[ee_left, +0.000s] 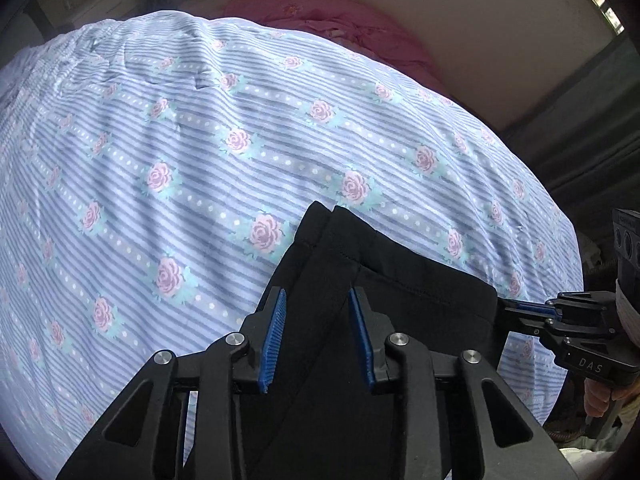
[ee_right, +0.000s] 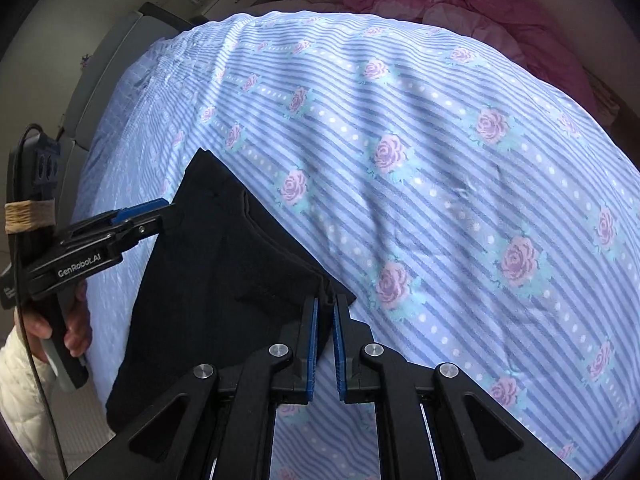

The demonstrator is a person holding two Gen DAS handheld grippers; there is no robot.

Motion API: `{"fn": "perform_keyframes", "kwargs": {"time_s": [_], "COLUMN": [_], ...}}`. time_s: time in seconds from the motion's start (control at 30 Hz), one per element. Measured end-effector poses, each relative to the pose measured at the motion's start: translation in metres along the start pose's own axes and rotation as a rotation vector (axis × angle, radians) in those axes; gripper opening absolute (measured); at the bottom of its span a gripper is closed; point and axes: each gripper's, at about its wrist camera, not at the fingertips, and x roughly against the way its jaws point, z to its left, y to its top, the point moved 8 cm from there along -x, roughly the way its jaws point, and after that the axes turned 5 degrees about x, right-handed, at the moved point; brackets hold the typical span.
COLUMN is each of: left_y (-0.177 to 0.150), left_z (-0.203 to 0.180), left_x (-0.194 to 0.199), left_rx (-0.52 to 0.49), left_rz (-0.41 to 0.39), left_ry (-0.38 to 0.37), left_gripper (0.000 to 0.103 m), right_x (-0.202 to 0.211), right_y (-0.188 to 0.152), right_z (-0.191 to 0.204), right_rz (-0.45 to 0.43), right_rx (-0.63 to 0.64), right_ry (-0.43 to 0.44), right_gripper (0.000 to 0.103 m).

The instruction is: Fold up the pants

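Note:
The black pants (ee_left: 380, 300) lie folded over at the near edge of a bed, also seen in the right wrist view (ee_right: 224, 272). My left gripper (ee_left: 318, 300) is open, its blue pads apart, with the pants' left edge lying between the pads. In the right wrist view the left gripper (ee_right: 160, 206) sits at the fabric's left edge. My right gripper (ee_right: 325, 308) is shut on the pants' right corner. In the left wrist view the right gripper (ee_left: 508, 308) grips the fabric's right edge.
The bed is covered by a blue striped sheet with pink roses (ee_left: 240, 140). A pink quilt (ee_right: 460, 4) is bunched at the far end by the wall. Grey furniture (ee_right: 108, 80) stands along the bed's left side.

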Motion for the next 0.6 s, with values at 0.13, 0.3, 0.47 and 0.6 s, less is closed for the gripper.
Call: {"fn": "perform_keyframes", "kwargs": {"time_s": [0.13,0.3,0.47,0.6], "left_y": [0.005,0.002,0.003,0.0], "left_z": [0.001,0.004,0.005,0.017], "left_x": [-0.008,-0.02,-0.029,-0.024], "left_rx": [0.009,-0.04,-0.007,0.066], "left_rz": [0.014,0.047,0.061,0.017], "left_ry": [-0.021,0.01,0.0,-0.024], "left_gripper": [0.031,0.029,0.007,0.003], "right_x": [0.0,-0.004,-0.006,-0.005], "right_y": [-0.003,-0.003,-0.004,-0.005], "right_z": [-0.002,-0.003,-0.005,-0.005], "right_rz": [0.0,0.005,0.008,0.007], "right_rx": [0.013,-0.016,-0.008,-0.012], "right_ry": [-0.016,-0.004,-0.01,-0.016], "right_gripper": [0.009,0.009,0.009,0.009]}}
